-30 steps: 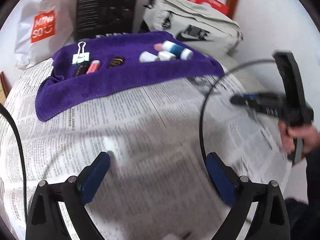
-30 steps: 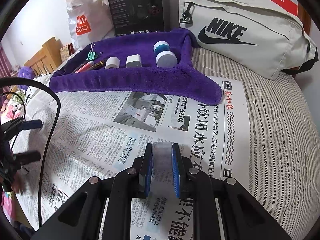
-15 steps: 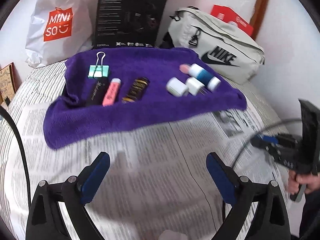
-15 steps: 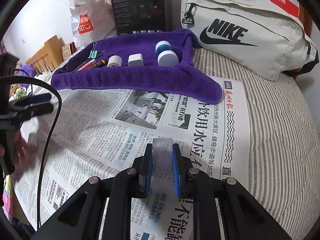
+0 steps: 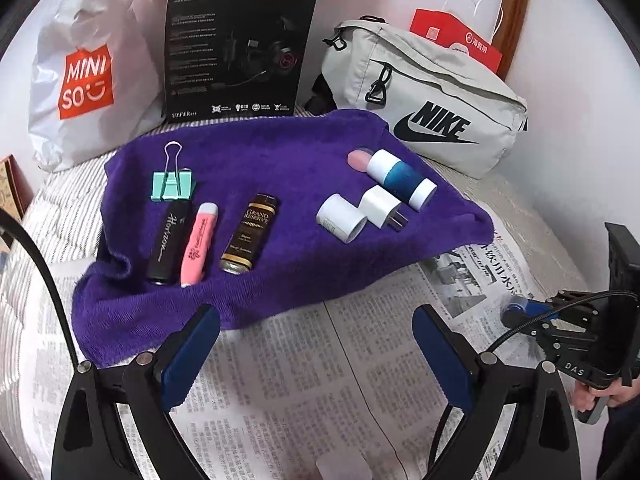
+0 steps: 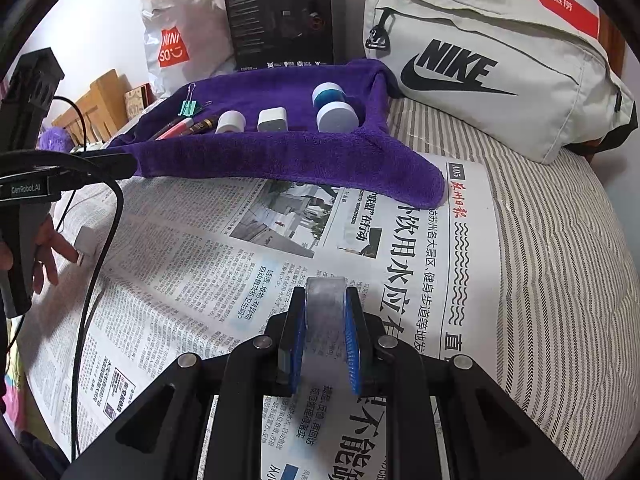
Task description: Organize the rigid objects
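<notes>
Both claws unchanged: left claw (image 5: 316, 354) gaping, now nearer purple towel (image 5: 280, 272); right claw (image 6: 325, 344) clamping clear tape roll (image 6: 325, 312).

A grey Nike bag (image 6: 500, 60), black Hecate box (image 5: 236, 48) and Miniso bag (image 5: 86, 80) stand behind the newspaper (image 6: 224, 264).

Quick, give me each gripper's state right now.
Left gripper: open, holding nothing, above the newspaper.
Right gripper: shut on a clear tape roll.
</notes>
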Available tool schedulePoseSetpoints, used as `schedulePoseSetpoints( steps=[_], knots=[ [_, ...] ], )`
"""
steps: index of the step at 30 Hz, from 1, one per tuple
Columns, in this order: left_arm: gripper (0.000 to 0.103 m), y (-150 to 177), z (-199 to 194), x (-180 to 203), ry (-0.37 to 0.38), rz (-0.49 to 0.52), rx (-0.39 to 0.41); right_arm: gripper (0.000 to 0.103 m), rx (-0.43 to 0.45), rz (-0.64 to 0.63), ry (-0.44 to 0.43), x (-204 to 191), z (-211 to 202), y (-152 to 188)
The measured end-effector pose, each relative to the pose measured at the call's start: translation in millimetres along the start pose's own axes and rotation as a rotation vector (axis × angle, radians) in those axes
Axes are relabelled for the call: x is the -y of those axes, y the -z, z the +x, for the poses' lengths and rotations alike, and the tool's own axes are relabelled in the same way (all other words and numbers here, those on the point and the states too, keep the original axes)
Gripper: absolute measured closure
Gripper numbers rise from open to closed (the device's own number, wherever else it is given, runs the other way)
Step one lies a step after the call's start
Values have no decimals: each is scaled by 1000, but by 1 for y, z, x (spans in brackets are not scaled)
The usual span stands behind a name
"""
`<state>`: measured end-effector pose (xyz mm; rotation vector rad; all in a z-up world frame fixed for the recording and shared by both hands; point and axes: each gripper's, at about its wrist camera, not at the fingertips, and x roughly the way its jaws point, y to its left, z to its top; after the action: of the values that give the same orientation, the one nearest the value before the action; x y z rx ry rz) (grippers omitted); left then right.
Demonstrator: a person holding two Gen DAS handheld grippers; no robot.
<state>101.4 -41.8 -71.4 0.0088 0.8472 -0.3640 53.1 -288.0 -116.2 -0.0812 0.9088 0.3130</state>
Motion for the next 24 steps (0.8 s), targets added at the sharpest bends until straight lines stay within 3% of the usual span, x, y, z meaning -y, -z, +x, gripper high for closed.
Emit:
schedulePoseSetpoints(
  steps=[7,11,17,24],
  knots=[
    [5,-12,-8,-11,35,-62,60,84,-1,-4,3,-1,1,-1],
    [5,-14,-13,-14,-15,-39,58,84,1,-3,-1,-1,0,0],
    [5,7,-24,-15,-58,-3,30,84,2,-7,-1,-1,0,1],
    [6,30,-15,11,-64,109,-65,84,-2,-10,-9,0,0,1]
  ],
)
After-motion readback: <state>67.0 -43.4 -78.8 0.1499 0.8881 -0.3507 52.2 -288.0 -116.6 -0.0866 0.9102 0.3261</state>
